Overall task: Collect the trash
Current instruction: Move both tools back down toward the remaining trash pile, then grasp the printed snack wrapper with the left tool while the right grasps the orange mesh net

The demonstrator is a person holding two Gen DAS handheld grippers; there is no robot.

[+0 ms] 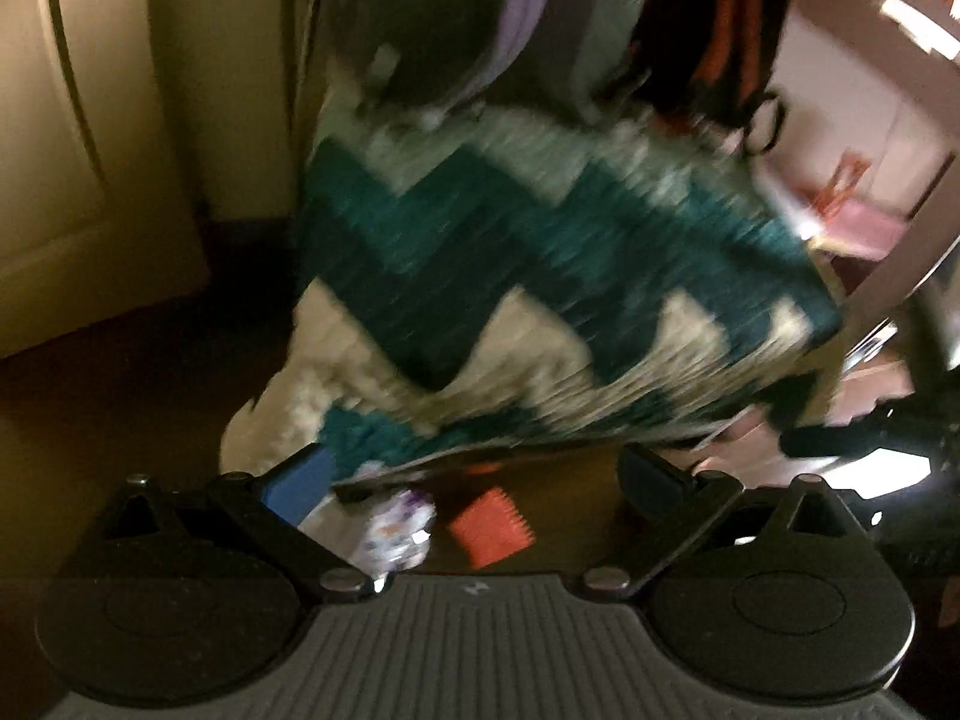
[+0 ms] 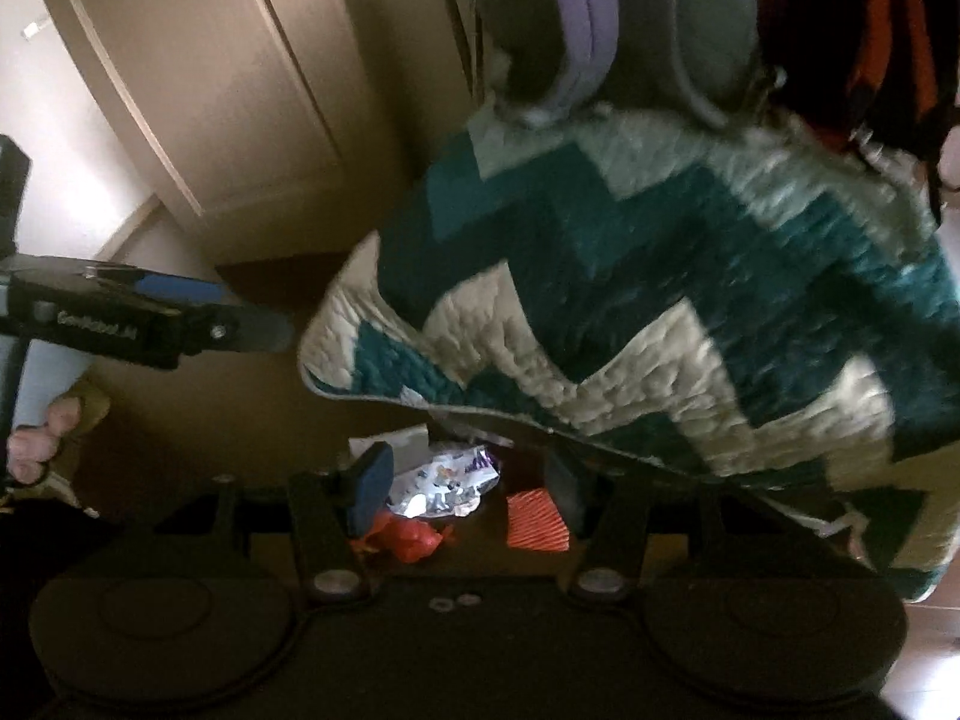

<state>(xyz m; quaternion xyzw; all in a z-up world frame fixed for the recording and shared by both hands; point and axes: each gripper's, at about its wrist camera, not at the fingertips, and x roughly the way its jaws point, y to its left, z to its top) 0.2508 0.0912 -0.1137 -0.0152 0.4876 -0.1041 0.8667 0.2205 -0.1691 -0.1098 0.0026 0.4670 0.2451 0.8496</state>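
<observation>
Teal-and-cream quilt overhangs the floor, part-covering a crumpled wrapper lying crosswise beside an orange comb; both the left gripper and the right gripper are held released, empty.

A cream panelled door is seen at the upper left of the right wrist view, set in a pale wall. The dark brown floor is shown in shadow below it. A teal and cream zigzag quilt is draped across the centre and right. Hanging clothes are seen at the top. Bright light is admitted at the upper right of the left wrist view.
</observation>
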